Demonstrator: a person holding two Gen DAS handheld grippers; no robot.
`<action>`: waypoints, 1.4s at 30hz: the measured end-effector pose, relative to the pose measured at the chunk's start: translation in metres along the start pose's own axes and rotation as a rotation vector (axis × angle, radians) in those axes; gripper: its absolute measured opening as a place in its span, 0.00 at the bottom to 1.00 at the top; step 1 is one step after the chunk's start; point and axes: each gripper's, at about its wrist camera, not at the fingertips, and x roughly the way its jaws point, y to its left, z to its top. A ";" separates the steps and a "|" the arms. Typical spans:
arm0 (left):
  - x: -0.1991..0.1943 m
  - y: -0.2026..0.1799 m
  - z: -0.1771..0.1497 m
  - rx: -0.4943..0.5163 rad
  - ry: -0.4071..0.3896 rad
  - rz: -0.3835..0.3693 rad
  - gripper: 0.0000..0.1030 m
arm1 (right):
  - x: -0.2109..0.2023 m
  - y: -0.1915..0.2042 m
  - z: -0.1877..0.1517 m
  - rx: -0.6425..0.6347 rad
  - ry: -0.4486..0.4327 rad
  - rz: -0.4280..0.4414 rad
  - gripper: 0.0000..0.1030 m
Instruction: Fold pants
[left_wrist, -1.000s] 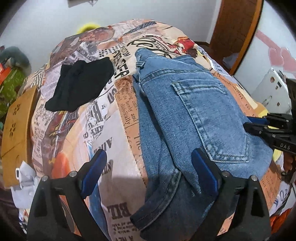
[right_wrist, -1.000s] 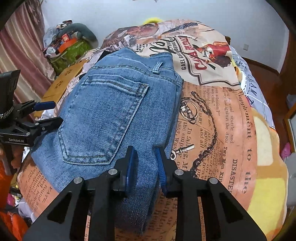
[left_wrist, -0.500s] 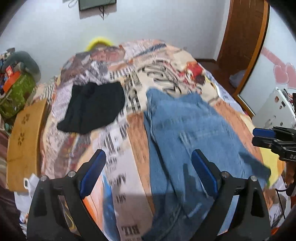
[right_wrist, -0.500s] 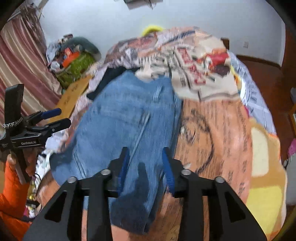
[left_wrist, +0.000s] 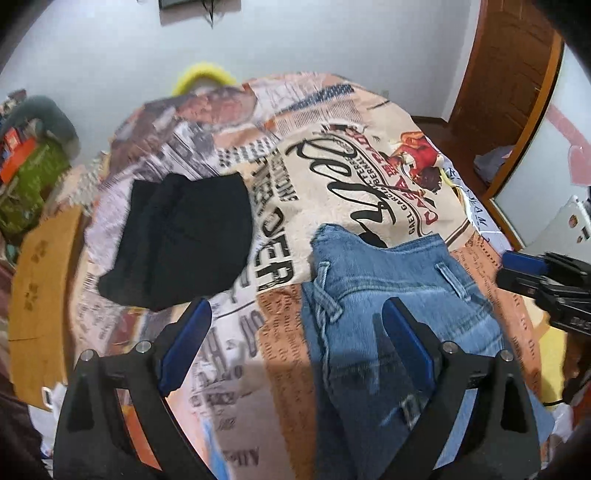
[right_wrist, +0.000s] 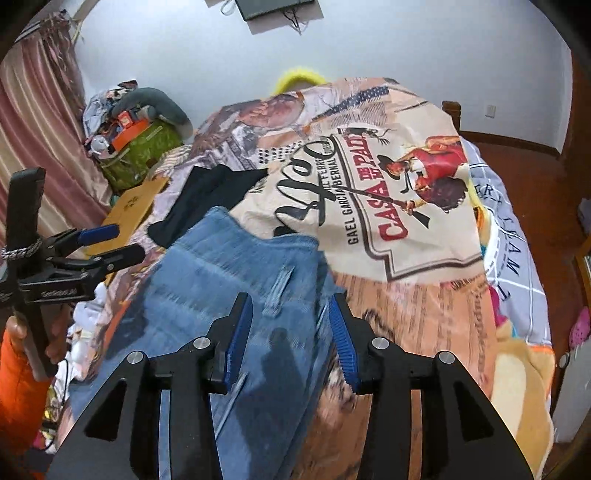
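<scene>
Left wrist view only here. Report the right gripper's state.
Observer: The right gripper is open and empty, above the jeans.
Operator: Now describe who holds the left gripper.
Observer: A hand in an orange sleeve grips its handle.
Operator: Name what hangs beyond it.
Observer: A pink striped curtain.

Left gripper (left_wrist: 295, 347), jaws wide apart, above folded jeans (left_wrist: 399, 314).
</scene>
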 end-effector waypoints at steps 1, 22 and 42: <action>0.007 0.001 0.003 -0.006 0.013 -0.015 0.91 | 0.007 -0.003 0.004 0.006 0.001 0.001 0.38; 0.064 -0.001 -0.007 0.030 0.041 -0.015 0.72 | 0.085 -0.007 0.013 -0.122 0.094 -0.056 0.13; -0.026 -0.018 -0.005 0.083 -0.010 -0.016 0.87 | -0.022 0.024 0.005 -0.084 0.006 -0.036 0.63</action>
